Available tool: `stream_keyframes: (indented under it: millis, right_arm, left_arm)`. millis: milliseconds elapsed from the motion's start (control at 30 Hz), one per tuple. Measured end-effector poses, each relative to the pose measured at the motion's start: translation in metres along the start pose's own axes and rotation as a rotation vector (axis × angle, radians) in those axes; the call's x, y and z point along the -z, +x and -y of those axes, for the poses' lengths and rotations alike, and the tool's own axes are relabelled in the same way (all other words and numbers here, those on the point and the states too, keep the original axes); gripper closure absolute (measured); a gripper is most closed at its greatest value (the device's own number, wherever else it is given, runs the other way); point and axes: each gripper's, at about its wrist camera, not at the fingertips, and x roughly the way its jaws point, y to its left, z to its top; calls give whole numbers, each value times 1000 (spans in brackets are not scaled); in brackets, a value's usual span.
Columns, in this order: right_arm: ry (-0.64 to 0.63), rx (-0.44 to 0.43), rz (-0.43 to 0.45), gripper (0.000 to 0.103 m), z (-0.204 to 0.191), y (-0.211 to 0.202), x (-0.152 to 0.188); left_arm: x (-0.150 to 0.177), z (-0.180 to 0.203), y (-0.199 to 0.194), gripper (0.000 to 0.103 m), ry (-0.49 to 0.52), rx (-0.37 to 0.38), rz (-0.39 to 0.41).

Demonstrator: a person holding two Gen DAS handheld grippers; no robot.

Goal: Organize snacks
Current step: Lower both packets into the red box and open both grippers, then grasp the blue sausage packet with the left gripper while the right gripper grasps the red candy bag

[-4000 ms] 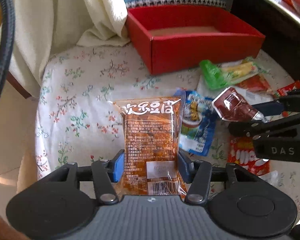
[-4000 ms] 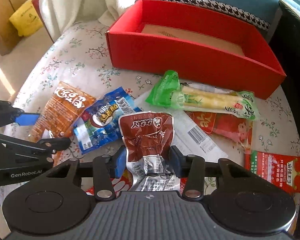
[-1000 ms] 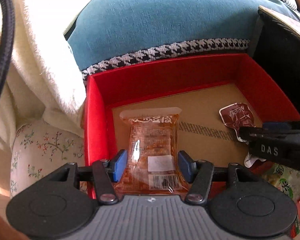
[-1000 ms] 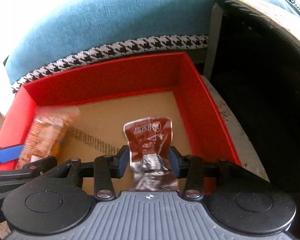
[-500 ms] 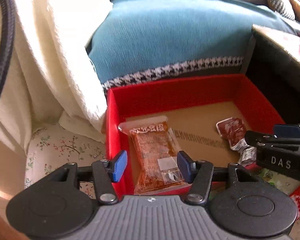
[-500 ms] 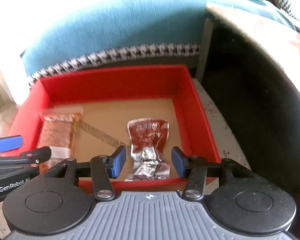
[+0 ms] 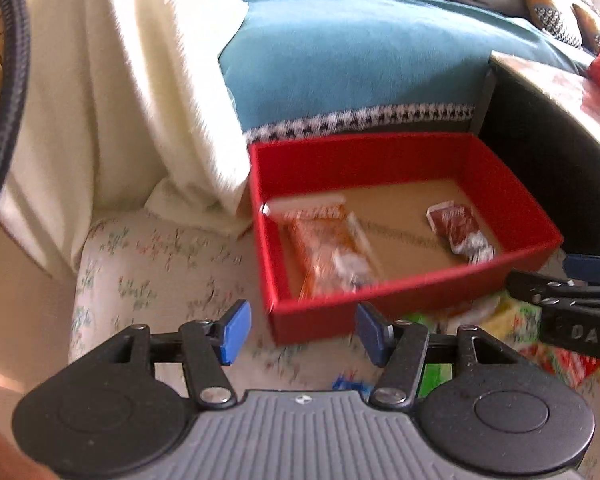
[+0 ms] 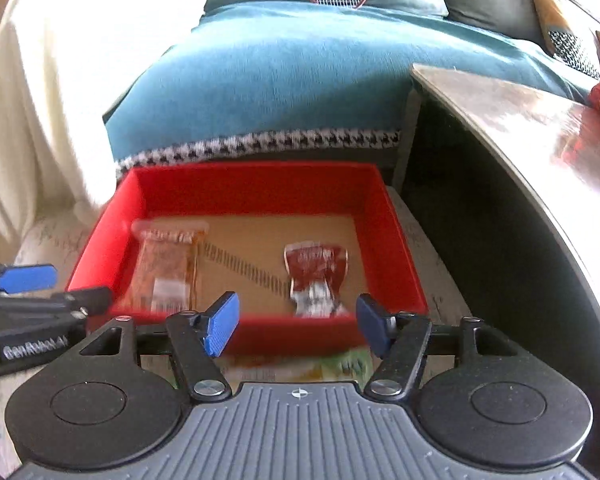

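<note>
A red box (image 7: 404, 288) (image 8: 256, 190) stands on the floral cloth. Inside it lie an orange snack packet (image 7: 328, 248) (image 8: 164, 268) at the left and a dark red-brown packet (image 7: 458, 228) (image 8: 316, 276) at the right. My left gripper (image 7: 302, 334) is open and empty, in front of the box's near wall. My right gripper (image 8: 296, 326) is open and empty, just before the box's near wall; its side shows in the left wrist view (image 7: 572, 292). The left gripper's side shows at the left of the right wrist view (image 8: 32, 292).
More snack packets (image 7: 500, 320) lie blurred on the floral cloth (image 7: 152, 272) in front of the box, a green one under my right gripper (image 8: 332, 364). A cream blanket (image 7: 112, 80) hangs at the left, a teal cushion (image 8: 280, 80) behind, a dark table (image 8: 520, 128) at the right.
Both grippers opened and let their packets go into the red box, then pulled back and up out of it. The packets now lie on the box floor.
</note>
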Motion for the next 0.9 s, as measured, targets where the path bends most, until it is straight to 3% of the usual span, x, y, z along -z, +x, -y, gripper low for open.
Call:
stream_keyframes:
  millis: [333, 567, 700, 800, 900]
  right_arm:
    - [33, -36, -40, 29, -12, -26, 37]
    - [45, -67, -66, 26, -18, -40, 62]
    - [53, -70, -81, 24, -17, -44, 73]
    - [58, -71, -87, 24, -14, -47, 78]
    - [73, -73, -97, 24, -10, -45, 78]
  left_arm:
    - [48, 3, 10, 49, 28, 52, -137]
    - [59, 15, 33, 37, 40, 105, -213]
    - [60, 16, 42, 32, 19, 122, -225]
    - [59, 18, 48, 23, 21, 139, -224]
    - [61, 28, 50, 23, 58, 105, -209]
